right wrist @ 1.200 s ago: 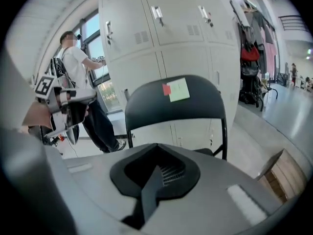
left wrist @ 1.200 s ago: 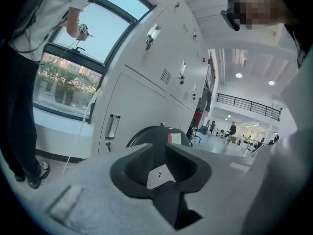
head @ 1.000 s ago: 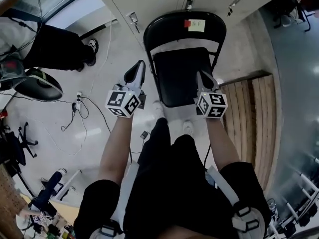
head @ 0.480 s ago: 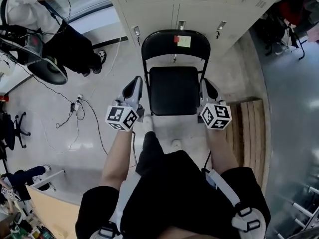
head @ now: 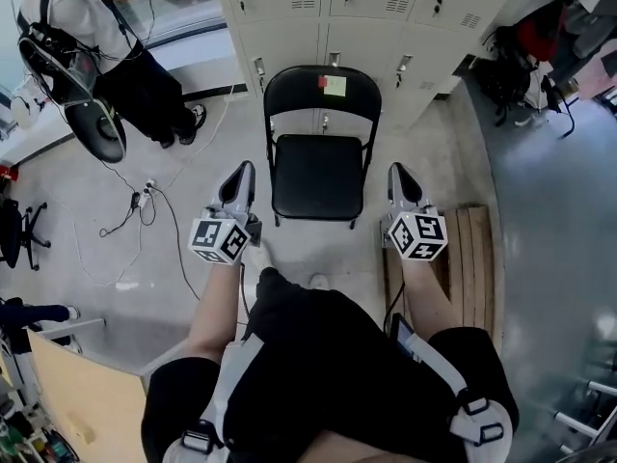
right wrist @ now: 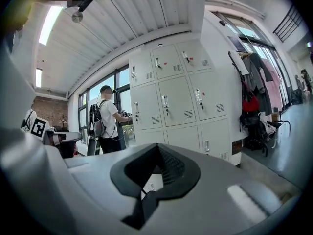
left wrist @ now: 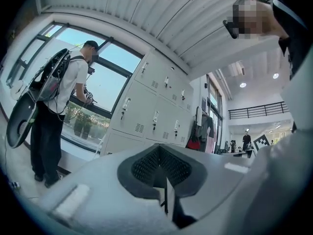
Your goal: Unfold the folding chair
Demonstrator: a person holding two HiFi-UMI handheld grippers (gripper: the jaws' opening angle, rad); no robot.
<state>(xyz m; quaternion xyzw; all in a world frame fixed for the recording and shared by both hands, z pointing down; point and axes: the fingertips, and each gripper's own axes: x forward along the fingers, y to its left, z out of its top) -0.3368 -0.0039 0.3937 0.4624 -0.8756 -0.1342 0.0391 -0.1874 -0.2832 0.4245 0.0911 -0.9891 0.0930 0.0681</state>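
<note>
Fingers of the left gripper are pressed together with nothing between them. The right gripper is likewise closed and empty. Each is held out in front of the person, pointing roughly level toward the lockers, one on either side of the chair and clear of it.

The black chair stands on the floor between the two grippers, its back toward the lockers. Its seat lies flat, its back is upright and its legs are spread, so it appears fully unfolded. A yellow note with a red tab beside it is stuck on the backrest. With the chair open and standing by itself, the grippers probably have nothing left to hold, which would explain why both are closed and empty.

Every locker door in view is shut, so nothing can be said about what is inside. Clothes and bags hang outside, to the right of the lockers. A bystander with a backpack stands by the window at far left.
</note>
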